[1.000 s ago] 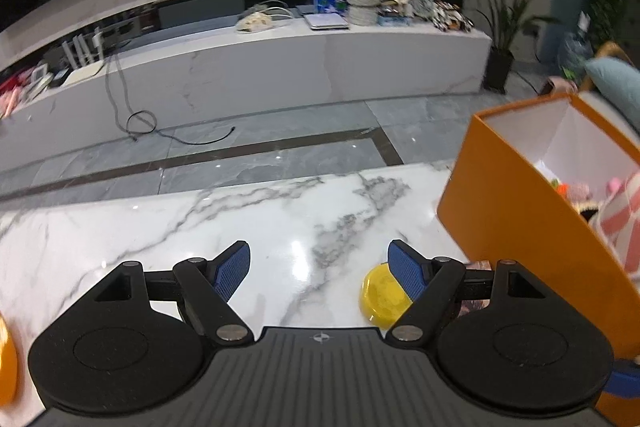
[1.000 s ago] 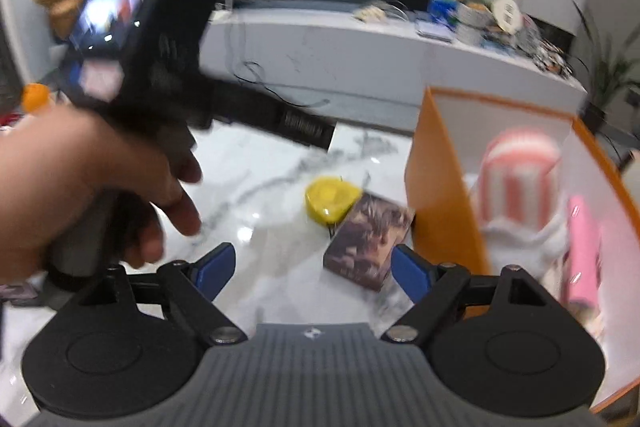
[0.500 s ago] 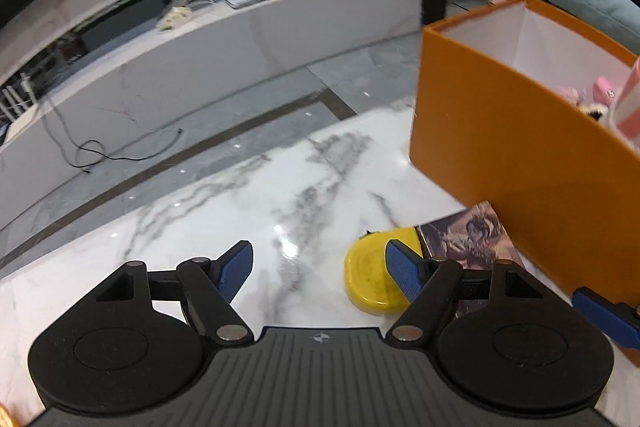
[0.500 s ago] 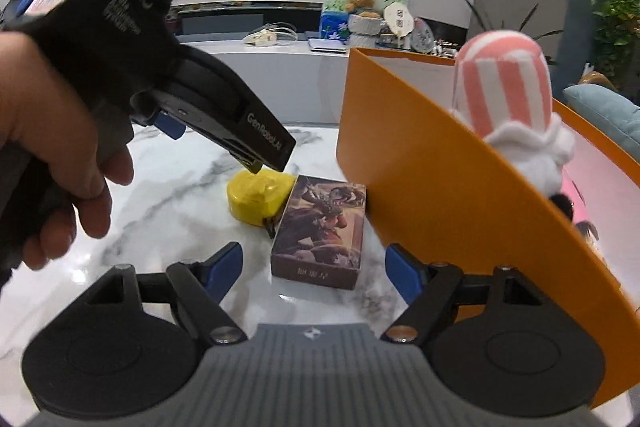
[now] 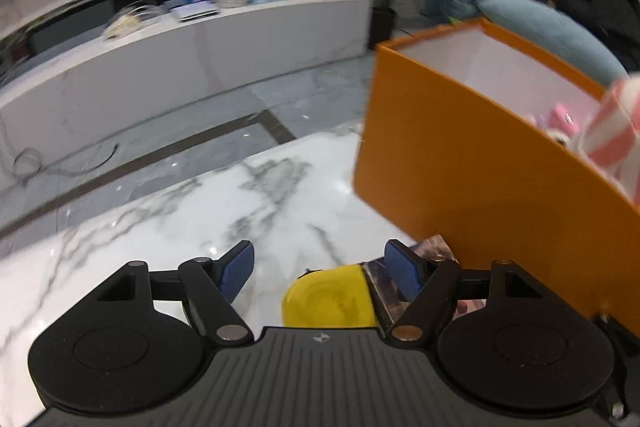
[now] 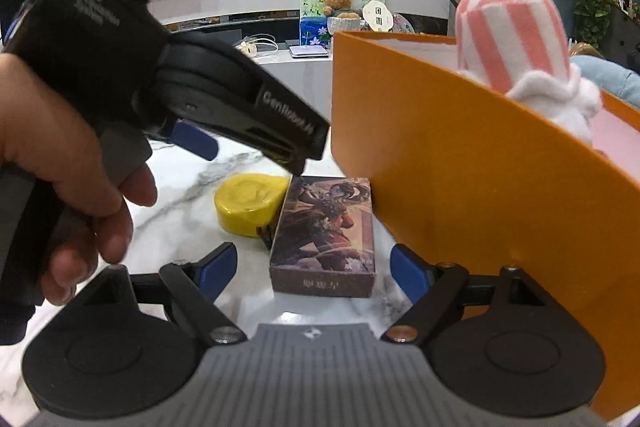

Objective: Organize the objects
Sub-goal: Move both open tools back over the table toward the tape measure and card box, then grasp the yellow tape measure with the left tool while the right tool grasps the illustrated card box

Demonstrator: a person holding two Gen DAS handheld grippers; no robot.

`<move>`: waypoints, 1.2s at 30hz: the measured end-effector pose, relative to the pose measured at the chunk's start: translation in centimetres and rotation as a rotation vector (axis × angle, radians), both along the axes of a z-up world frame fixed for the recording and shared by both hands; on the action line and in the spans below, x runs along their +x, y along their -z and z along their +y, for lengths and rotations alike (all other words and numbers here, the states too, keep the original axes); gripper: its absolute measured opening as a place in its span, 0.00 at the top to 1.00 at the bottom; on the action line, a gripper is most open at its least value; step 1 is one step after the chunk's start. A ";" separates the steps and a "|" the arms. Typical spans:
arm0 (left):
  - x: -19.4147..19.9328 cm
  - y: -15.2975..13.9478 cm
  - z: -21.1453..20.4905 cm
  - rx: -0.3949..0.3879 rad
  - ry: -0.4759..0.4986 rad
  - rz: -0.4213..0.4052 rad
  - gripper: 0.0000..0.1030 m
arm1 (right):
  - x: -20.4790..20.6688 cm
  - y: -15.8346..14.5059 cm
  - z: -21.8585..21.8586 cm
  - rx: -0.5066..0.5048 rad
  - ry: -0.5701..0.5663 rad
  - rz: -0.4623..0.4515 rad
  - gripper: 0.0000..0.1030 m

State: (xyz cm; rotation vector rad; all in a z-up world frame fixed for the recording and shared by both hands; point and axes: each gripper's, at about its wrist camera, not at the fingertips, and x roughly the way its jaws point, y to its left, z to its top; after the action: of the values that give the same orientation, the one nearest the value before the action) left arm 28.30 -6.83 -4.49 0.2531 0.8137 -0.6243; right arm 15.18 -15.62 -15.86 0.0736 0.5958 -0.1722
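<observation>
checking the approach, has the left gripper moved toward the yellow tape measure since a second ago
Yes. In the left wrist view the yellow tape measure now sits between the open fingers of the left gripper, beside the orange box; earlier it lay off to the right.

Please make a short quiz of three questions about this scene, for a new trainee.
1. True or false: the yellow disc touches the illustrated card box.
2. What stands right of the card box?
3. Multiple choice: the right hand-held gripper is A) open, B) shut on the card box.

Key:
1. True.
2. The orange box, with a pink striped plush toy inside.
3. A.
</observation>
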 end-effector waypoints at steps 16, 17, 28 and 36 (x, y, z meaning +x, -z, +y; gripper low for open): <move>0.4 1.4 2.5 -0.163 0.041 0.214 0.29 | -0.1 0.5 -0.3 -0.028 -0.087 0.056 0.41; -0.2 1.4 2.8 -0.158 0.038 0.214 0.29 | -0.4 0.4 -0.3 -0.029 -0.101 0.060 0.41; -11.6 1.3 8.2 -0.171 -0.062 0.228 0.24 | -7.7 0.2 0.3 -0.050 -0.385 0.159 0.41; -19.2 0.6 9.2 -0.093 -0.053 0.275 0.17 | -12.9 -1.3 0.5 -0.105 -0.629 0.314 0.41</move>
State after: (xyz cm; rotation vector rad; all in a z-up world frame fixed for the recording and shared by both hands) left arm 9.07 2.39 -5.05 0.0602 1.0490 -0.6535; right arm 2.25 -15.10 -14.57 -0.2470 0.8927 0.4026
